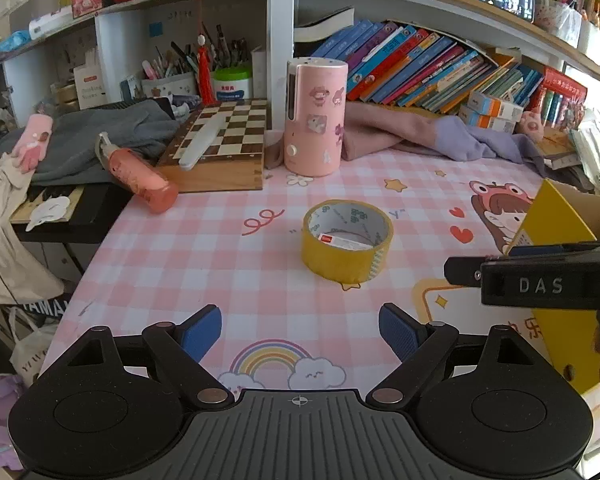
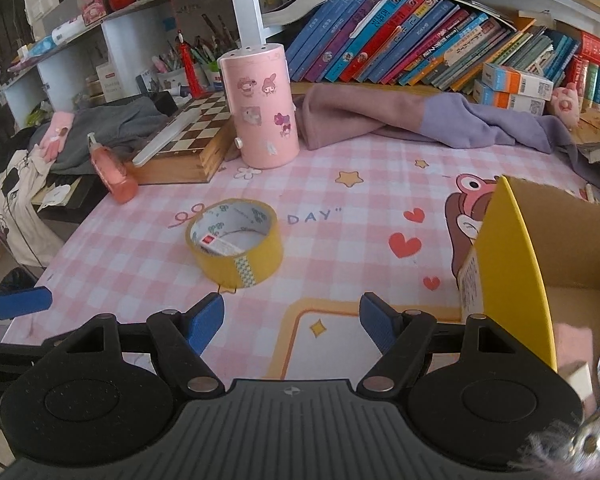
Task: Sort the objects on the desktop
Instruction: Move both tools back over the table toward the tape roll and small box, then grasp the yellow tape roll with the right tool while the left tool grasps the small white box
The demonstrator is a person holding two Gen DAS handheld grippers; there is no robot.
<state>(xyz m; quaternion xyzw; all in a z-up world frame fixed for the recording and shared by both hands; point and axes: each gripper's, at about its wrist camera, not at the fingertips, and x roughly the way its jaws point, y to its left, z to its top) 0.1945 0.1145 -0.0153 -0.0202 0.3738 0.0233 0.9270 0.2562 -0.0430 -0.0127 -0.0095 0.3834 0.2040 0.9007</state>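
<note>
A yellow tape roll (image 1: 347,240) lies flat on the pink checked desk mat, ahead of my left gripper (image 1: 300,334), which is open and empty. In the right wrist view the tape roll (image 2: 235,242) lies ahead and left of my right gripper (image 2: 291,322), also open and empty. A yellow cardboard box (image 2: 540,264) stands open at the right, with a pink item and a fluffy thing at its near corner. The box (image 1: 560,224) also shows in the left wrist view behind the right gripper's side. A pink cylinder with stickers (image 1: 315,118) stands at the back.
A pink pump bottle (image 1: 138,174) lies beside a wooden chessboard box (image 1: 224,148) at the back left. Pink and purple cloth (image 2: 420,120) lies before a row of books (image 2: 420,32). Grey clothing (image 1: 92,140) is piled left. The desk's left edge drops off.
</note>
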